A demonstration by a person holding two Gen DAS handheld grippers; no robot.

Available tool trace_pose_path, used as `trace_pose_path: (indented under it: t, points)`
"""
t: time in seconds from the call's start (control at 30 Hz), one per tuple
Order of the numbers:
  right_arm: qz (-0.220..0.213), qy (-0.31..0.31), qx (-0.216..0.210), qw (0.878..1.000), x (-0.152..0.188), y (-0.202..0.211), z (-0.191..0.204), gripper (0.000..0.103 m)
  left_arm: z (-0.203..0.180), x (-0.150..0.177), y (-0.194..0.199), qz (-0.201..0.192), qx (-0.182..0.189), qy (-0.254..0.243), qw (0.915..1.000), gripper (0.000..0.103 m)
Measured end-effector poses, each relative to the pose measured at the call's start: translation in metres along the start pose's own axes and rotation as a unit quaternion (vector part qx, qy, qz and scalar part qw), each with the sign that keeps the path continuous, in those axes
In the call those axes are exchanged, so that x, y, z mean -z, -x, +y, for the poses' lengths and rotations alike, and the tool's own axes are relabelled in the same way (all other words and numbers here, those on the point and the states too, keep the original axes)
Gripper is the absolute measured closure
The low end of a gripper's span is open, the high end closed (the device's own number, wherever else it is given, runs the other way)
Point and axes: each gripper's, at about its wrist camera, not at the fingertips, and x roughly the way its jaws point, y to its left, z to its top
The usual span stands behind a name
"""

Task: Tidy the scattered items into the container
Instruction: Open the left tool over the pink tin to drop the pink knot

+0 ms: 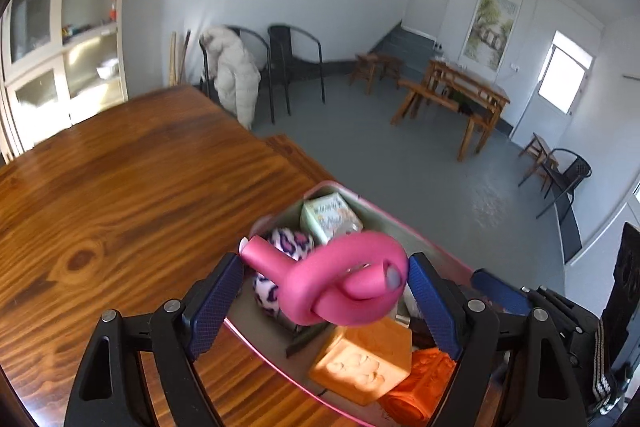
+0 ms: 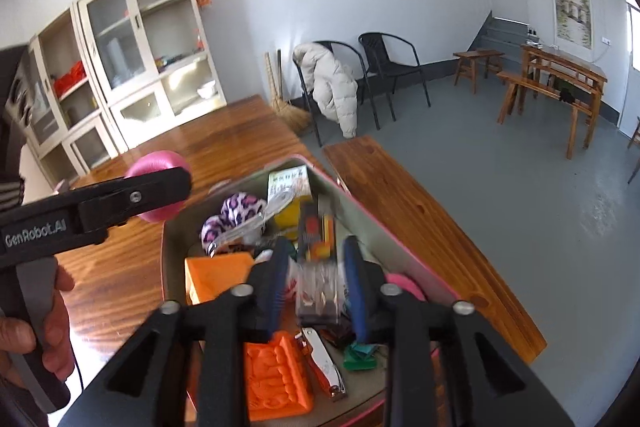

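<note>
A grey container with a pink rim [image 1: 420, 239] [image 2: 362, 205] stands at the table's right edge. It holds a leopard-print scrunchie [image 1: 288, 243], a pale green box [image 1: 328, 215], an orange block [image 1: 364, 363], a nail clipper [image 2: 324, 363] and more. My left gripper [image 1: 324, 283] is shut on a pink looped toy [image 1: 340, 279], held above the container's near left side. The right gripper [image 2: 316, 287] is open over the container. A clear plastic case [image 2: 320, 291], blurred, sits between its blue fingers [image 2: 276, 283] with small gaps on both sides.
The wooden table [image 1: 120, 207] stretches left of the container. A wooden bench [image 2: 420, 227] runs along its far right side. A person's hand [image 2: 52, 327] holds the left gripper's handle. Black chairs, one with a white coat [image 2: 332, 87], and a cabinet [image 2: 140, 47] stand behind.
</note>
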Motion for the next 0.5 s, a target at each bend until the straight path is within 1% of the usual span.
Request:
trace_pose_path:
  t: [0.03, 0.07, 0.2, 0.27, 0.4, 0.5]
  points:
    - [-0.003, -0.001, 0.004, 1.0, 0.003, 0.001, -0.001, 0.028, 0.004, 0.002, -0.002, 0.006, 0.001, 0.007, 1.0, 0.017]
    - [-0.011, -0.004, 0.008, 1.0, 0.006, 0.006, -0.003, 0.023, 0.009, 0.005, -0.004, 0.01, 0.0, 0.017, 0.9998, 0.017]
    - [-0.021, -0.016, 0.017, 0.999, 0.013, 0.02, -0.011, 0.023, 0.029, 0.016, 0.003, 0.011, -0.013, 0.056, 0.9983, 0.017]
    - [-0.021, -0.025, 0.02, 0.999, 0.015, 0.026, -0.015, 0.023, 0.034, 0.02, 0.013, 0.001, -0.025, 0.06, 0.9979, 0.018]
    - [-0.016, -0.044, 0.018, 0.999, 0.02, 0.036, -0.023, 0.022, 0.034, 0.033, 0.039, -0.03, -0.067, 0.044, 0.9963, 0.017]
    - [-0.014, -0.04, 0.015, 0.999, 0.026, 0.046, -0.024, 0.022, 0.027, 0.04, 0.059, -0.061, -0.105, 0.019, 0.9924, 0.017]
